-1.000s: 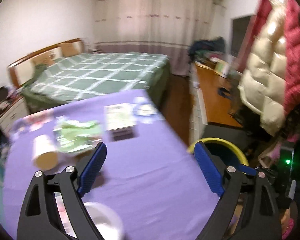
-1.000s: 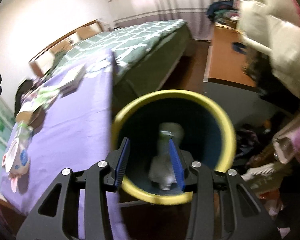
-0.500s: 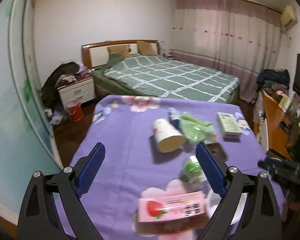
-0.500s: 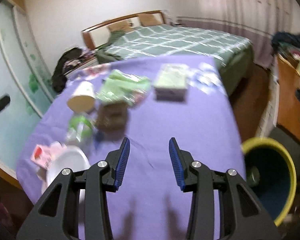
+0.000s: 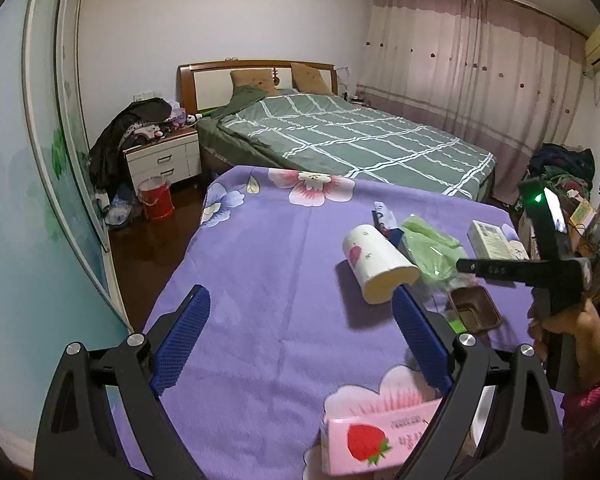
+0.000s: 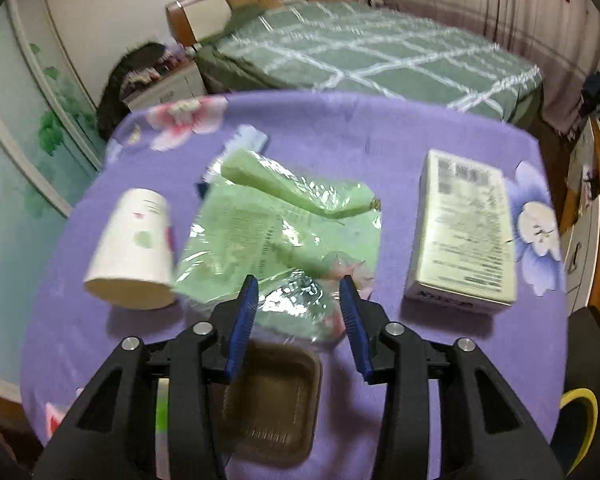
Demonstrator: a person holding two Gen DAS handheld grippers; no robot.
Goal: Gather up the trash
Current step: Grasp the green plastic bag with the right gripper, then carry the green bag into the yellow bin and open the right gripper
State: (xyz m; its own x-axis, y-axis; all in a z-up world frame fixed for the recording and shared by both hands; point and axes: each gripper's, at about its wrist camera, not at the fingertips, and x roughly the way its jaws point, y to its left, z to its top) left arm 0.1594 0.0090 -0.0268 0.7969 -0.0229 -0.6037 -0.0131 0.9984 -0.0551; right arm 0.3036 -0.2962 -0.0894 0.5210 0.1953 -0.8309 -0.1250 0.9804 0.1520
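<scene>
A purple flowered blanket [image 5: 260, 280] covers a table that stands against the foot of a green checked bed [image 5: 360, 148]. Litter is scattered across the blanket, evidently laid out to be gathered into the yellow-rimmed bin [image 6: 578, 402], whose edge shows past the table at four o'clock in the right wrist view.

In that view, a white paper cup [image 6: 134, 248] lies tipped on its side at nine o'clock, mouth toward the camera. A crumpled green plastic wrapper [image 6: 276, 220] sits in the centre, just beside the cup. A pale cardboard box [image 6: 462, 228] lies flat at three o'clock, well apart from the wrapper. A brown plastic tray [image 6: 272, 404] sits at six o'clock, under the tool.

The right gripper [image 6: 298, 304] points steeply down over the wrapper's near edge. Its jaws have just been opening and stand about half spread, with clear crinkled film showing in the gap; the blue pads do not appear to press on it. This looks like lining up for the next piece of trash.

The left gripper [image 5: 300, 340] hovers with its jaws spread wide and empty over bare blanket. The cup's rim lies just beyond its right pad. A pink strawberry carton [image 5: 380, 440] lies at five o'clock, partly under that finger.
</scene>
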